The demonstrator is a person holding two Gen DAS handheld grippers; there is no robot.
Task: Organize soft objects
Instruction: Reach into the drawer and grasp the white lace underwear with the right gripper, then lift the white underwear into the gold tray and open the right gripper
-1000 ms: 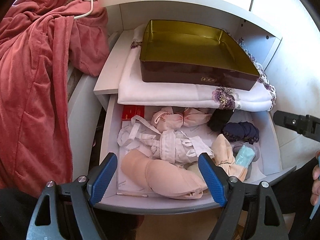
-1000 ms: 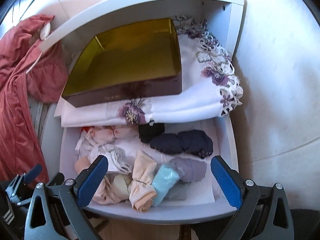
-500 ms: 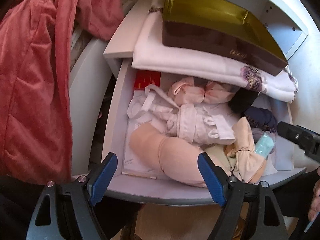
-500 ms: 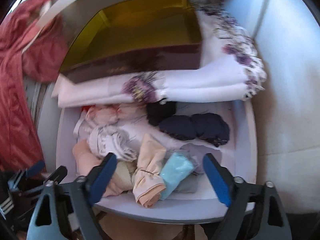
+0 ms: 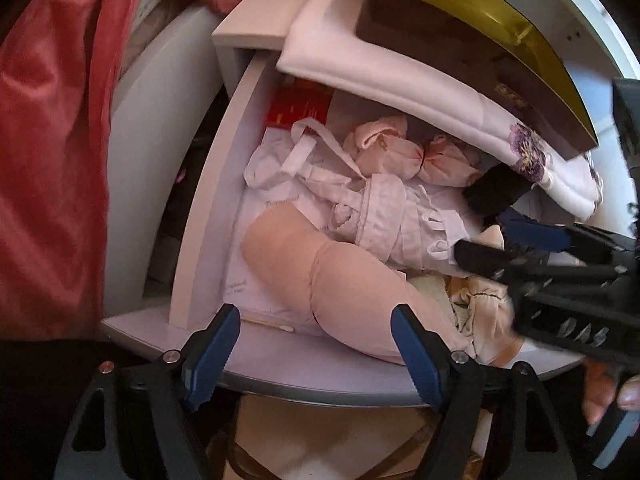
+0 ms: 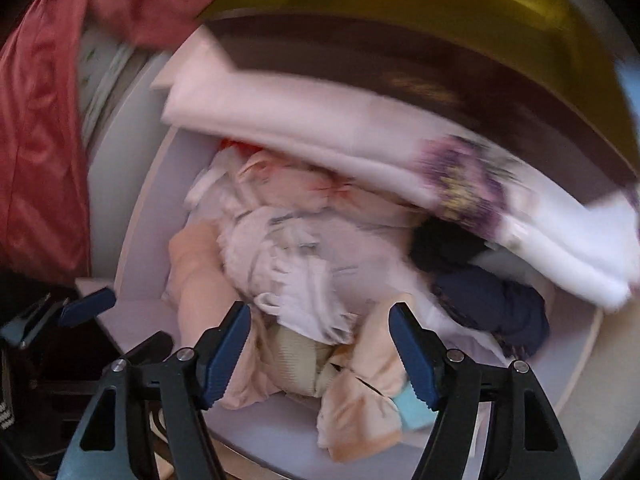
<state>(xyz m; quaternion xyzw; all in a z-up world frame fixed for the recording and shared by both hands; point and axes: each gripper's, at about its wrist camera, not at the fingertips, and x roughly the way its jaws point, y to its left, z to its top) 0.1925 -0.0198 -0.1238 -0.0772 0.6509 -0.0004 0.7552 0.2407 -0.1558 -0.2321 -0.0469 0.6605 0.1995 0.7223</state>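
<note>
An open white drawer [image 5: 208,216] holds several soft garments. A beige padded bra [image 5: 332,280] lies at the front, with my left gripper [image 5: 314,356] hanging over its near end, jaws wide, closing, not pressing on it. Behind it lie a white strappy garment [image 5: 380,216], pink rolled pieces [image 5: 400,148] and a black piece [image 5: 496,192]. My right gripper [image 6: 318,356] is low over a cream ribbed piece [image 6: 296,356] and a peach garment [image 6: 360,400]. Its jaws are closing with the cream piece between them, untouched. It also reaches in from the right as the right gripper [image 5: 484,236].
A folded white cloth with purple flowers [image 5: 400,76] overhangs the drawer's back, with a gold tin box [image 5: 480,20] on top. A red robe [image 5: 48,140] hangs at the left. A red packet [image 5: 300,108], navy garment [image 6: 492,304] and light blue roll [image 6: 412,408] also lie in the drawer.
Both grippers have sunk toward the drawer and rolled. The right one swung left over the cream and peach pieces, and its jaws narrowed. The left one's jaws narrowed slightly.
</note>
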